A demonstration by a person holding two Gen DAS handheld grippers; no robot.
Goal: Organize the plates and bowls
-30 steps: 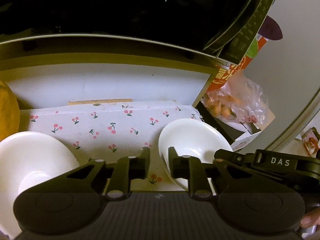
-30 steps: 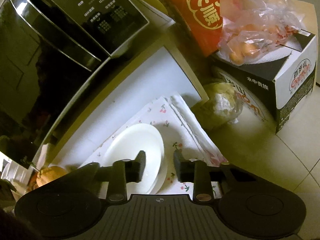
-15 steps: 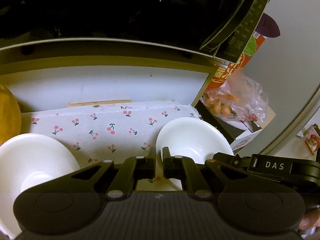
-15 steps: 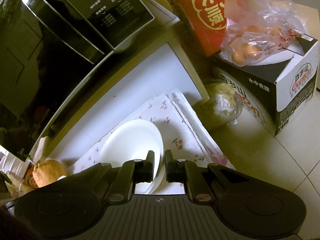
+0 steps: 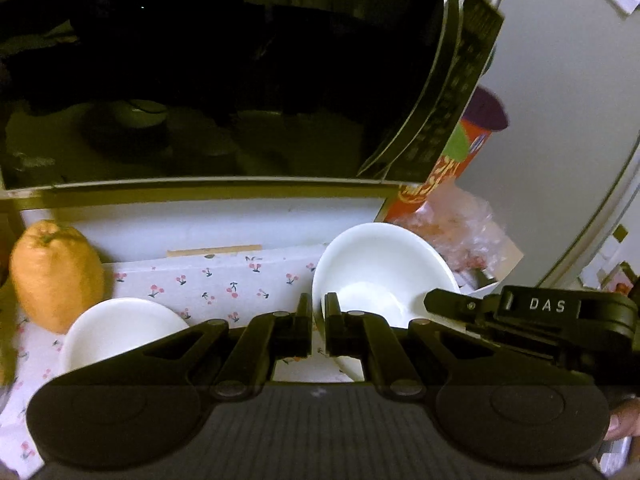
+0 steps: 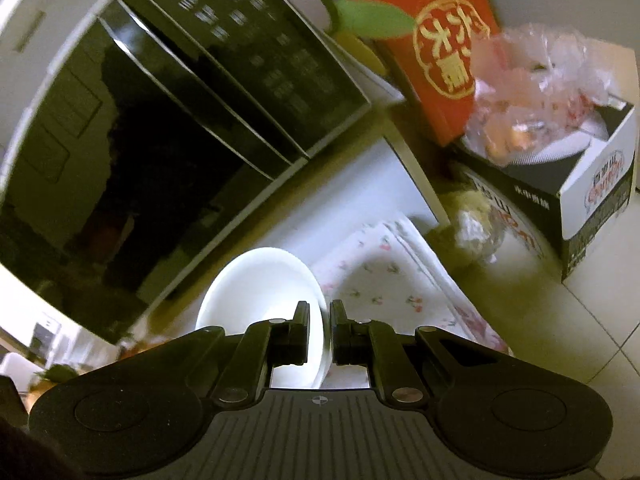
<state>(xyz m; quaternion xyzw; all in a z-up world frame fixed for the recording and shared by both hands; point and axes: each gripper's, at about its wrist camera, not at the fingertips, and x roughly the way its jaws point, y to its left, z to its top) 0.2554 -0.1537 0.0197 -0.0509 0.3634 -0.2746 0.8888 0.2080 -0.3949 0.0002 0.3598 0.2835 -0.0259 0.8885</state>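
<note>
Both tongs (image 5: pixel 318 330) (image 6: pixel 320 334) now clamped on the raised bowl's (image 5: pixel 380 276) rim

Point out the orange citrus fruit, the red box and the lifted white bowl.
orange citrus fruit (image 5: pixel 56 274), left wrist view, middle of its rind.
red box (image 6: pixel 442 46), right wrist view, printed front face.
lifted white bowl (image 5: pixel 380 264), left wrist view, inner wall.

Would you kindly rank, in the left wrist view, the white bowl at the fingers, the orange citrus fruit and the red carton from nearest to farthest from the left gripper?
1. White bowl: its rim sits between the left gripper fingers.
2. Orange citrus fruit: far left, on the cherry-print cloth.
3. Red carton: upper right, behind the bowl.
</note>
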